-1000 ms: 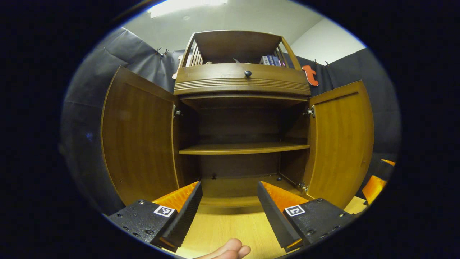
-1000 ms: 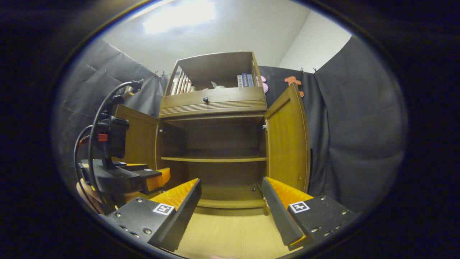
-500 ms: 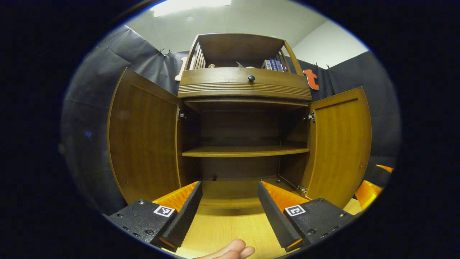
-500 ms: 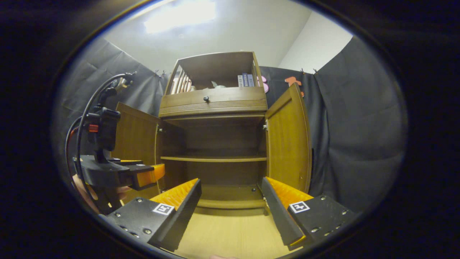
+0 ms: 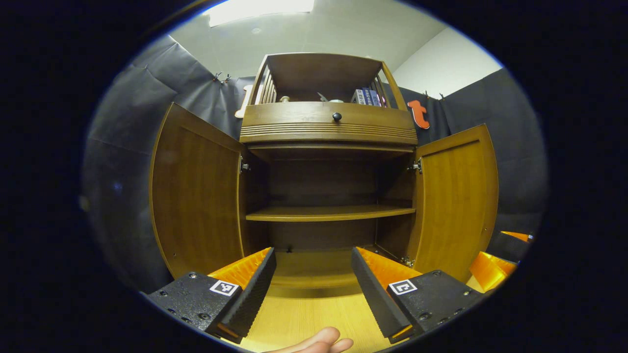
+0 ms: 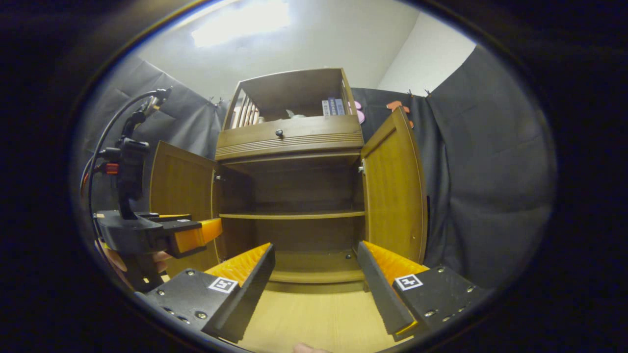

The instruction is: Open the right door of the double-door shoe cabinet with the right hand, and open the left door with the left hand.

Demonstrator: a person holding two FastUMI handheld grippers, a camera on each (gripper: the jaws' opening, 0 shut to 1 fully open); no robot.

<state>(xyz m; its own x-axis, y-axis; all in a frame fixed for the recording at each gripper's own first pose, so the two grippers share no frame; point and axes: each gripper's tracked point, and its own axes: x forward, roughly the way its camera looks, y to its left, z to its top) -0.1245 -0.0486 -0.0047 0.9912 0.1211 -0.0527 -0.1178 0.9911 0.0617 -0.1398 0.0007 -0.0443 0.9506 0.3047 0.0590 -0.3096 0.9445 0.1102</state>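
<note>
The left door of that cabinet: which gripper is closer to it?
The left gripper: in the right gripper view it sits just in front of the left door. The right gripper faces the cabinet's open middle.

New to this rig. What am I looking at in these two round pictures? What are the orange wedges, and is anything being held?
Each picture comes from a fisheye camera riding on a hand-held gripper carried by a person. The orange wedges at the bottom are that gripper's own two fingers: left hand-held gripper, right hand-held gripper. Both are spread open and hold nothing. Ahead stands a wooden shoe cabinet with its left door and right door swung open, showing a bare shelf.
</note>
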